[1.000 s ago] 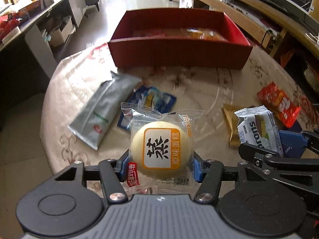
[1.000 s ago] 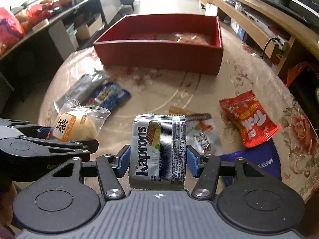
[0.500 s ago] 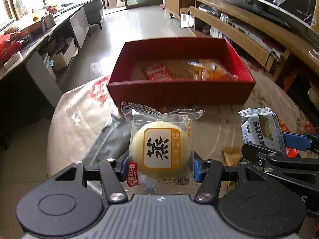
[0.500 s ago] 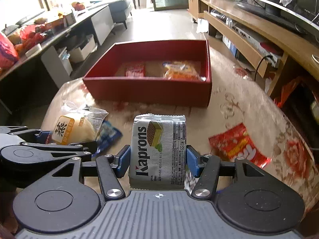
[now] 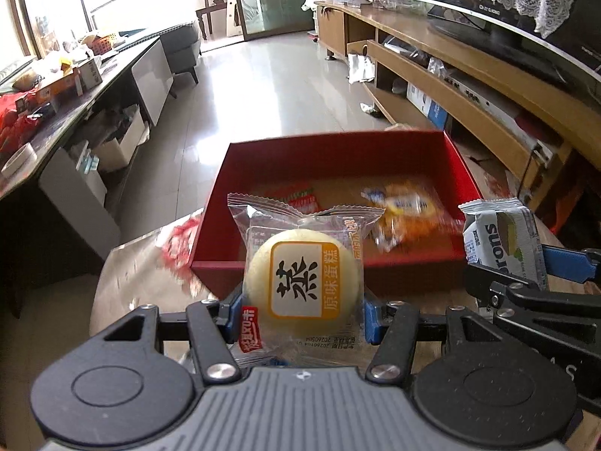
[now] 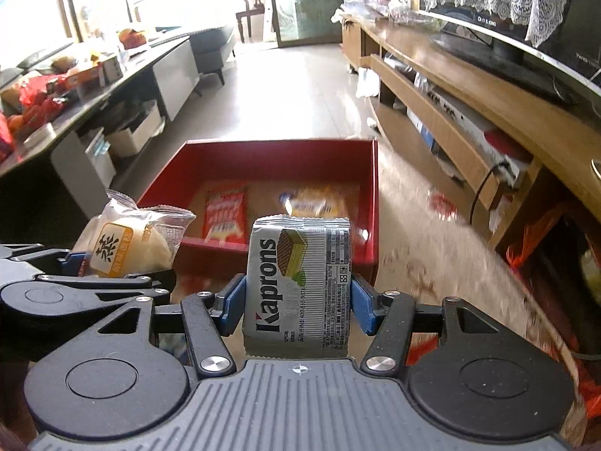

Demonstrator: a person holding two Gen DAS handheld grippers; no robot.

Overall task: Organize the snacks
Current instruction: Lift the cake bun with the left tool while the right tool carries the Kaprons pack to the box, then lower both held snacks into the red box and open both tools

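My left gripper is shut on a wrapped yellow steamed cake, held up just before the near wall of the red box. My right gripper is shut on a silver Kaprons wafer pack, also raised in front of the red box. Each gripper shows in the other's view: the wafer pack at the right, the cake at the left. Inside the box lie a red-and-white packet and an orange-yellow packet.
The round table wears a beige patterned cloth. A red snack bag lies blurred on it right of the box. A long wooden TV cabinet runs along the right, a dark cluttered counter along the left.
Both grippers have risen and moved forward toward the red box with their snacks. The loose packets on the table have dropped out of view, and the box's inside now shows.
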